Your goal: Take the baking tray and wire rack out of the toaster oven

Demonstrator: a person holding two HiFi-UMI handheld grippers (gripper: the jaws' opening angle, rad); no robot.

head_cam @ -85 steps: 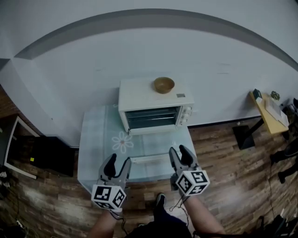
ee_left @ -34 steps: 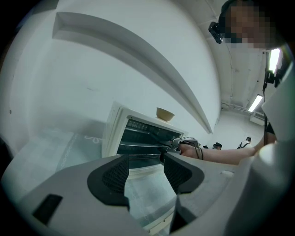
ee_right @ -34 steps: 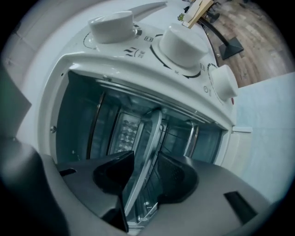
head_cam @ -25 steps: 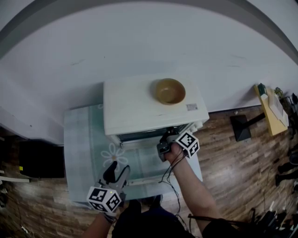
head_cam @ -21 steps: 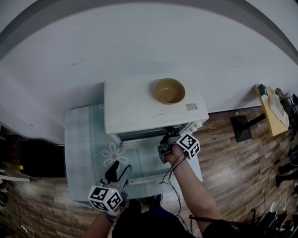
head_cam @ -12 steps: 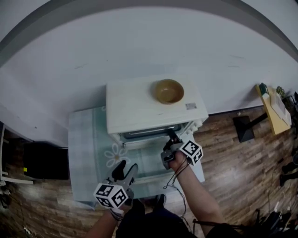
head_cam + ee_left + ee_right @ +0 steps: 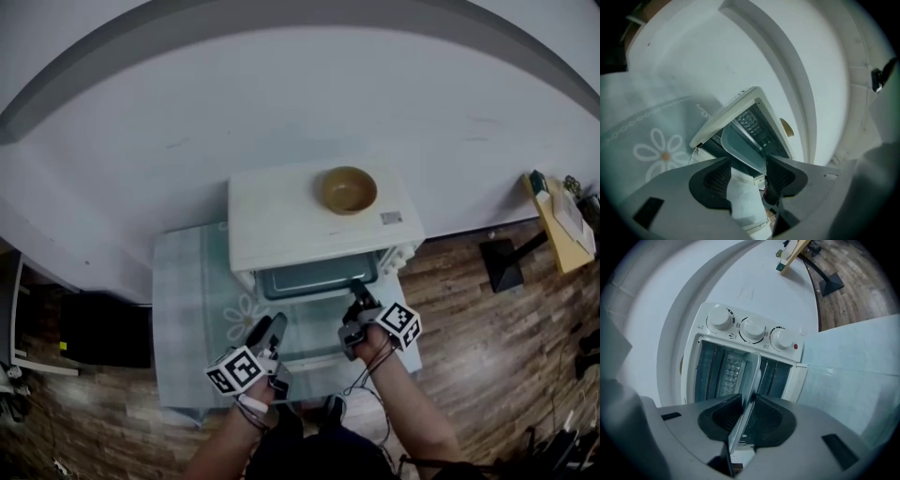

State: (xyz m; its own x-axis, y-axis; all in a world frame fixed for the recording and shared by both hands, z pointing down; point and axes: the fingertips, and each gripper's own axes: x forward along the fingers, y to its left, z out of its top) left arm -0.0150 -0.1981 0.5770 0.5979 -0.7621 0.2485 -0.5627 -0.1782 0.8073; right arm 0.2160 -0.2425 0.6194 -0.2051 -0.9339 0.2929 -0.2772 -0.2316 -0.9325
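Note:
The white toaster oven (image 7: pixel 309 220) stands on the table with its door (image 7: pixel 305 345) folded down towards me. A grey baking tray (image 7: pixel 317 279) sticks partway out of the opening. My right gripper (image 7: pixel 357 298) is shut on the tray's front rim at its right end. In the right gripper view the tray (image 7: pixel 752 371) runs edge-on between the pressed pads of the right gripper (image 7: pixel 746 416). My left gripper (image 7: pixel 272 330) hovers open over the door's left part, apart from the tray (image 7: pixel 740 147). Nothing sits between the fingers of the left gripper (image 7: pixel 746 176). I cannot make out the wire rack.
A wooden bowl (image 7: pixel 347 189) rests on the oven's top. The table (image 7: pixel 187 281) wears a pale cloth with a flower print. Three knobs (image 7: pixel 752 329) line the oven's right side. A dark cabinet (image 7: pixel 103 328) stands left, a small yellow table (image 7: pixel 562 225) far right.
My right gripper has drawn back from the oven mouth towards me, and the tray has slid out with it. My left gripper has rolled and shifted right, towards the open door.

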